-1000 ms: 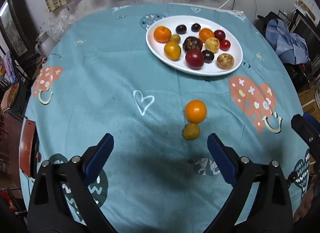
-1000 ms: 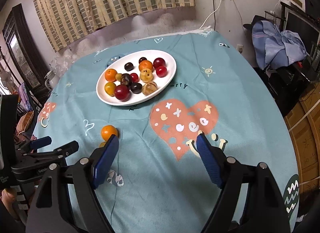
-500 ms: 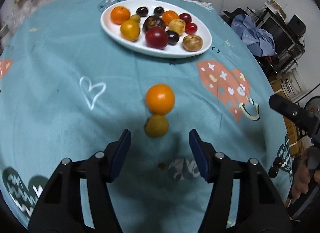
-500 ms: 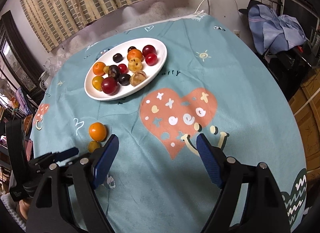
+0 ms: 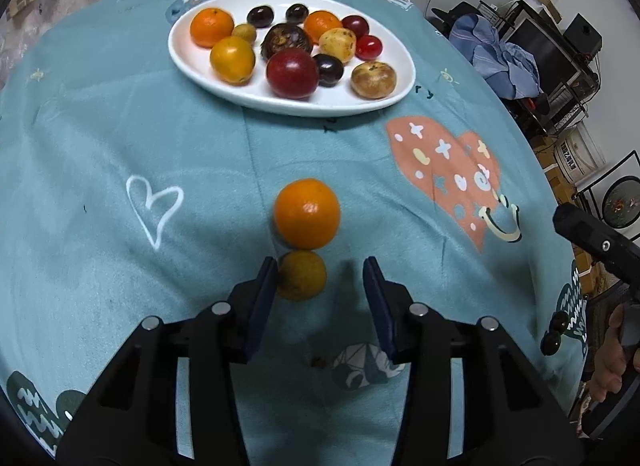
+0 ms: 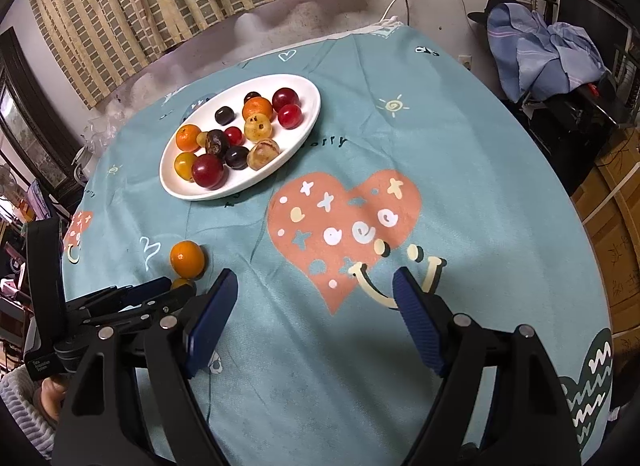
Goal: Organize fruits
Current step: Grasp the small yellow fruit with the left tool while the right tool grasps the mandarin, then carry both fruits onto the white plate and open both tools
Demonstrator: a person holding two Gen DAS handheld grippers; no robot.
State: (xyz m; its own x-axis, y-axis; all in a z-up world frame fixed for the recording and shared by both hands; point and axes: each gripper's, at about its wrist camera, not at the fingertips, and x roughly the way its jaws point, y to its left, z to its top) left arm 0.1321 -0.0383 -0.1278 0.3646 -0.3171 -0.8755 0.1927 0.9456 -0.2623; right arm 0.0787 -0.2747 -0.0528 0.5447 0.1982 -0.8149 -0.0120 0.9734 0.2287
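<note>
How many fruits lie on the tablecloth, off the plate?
2: an orange and, touching it on the near side, a small yellow fruit beside the left gripper's left finger. None seem hidden.

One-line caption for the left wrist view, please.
Open left tool closing in on a small yellow fruit beside an orange; plate of fruit beyond.

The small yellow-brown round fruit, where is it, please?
In the left wrist view the small yellow-brown round fruit lies on the tablecloth against the left gripper's left finger, just before the loose orange.

left gripper: black frame, blue ribbed pads, silver screws | right gripper: same build | left hand: bare skin, white knit sleeve
</note>
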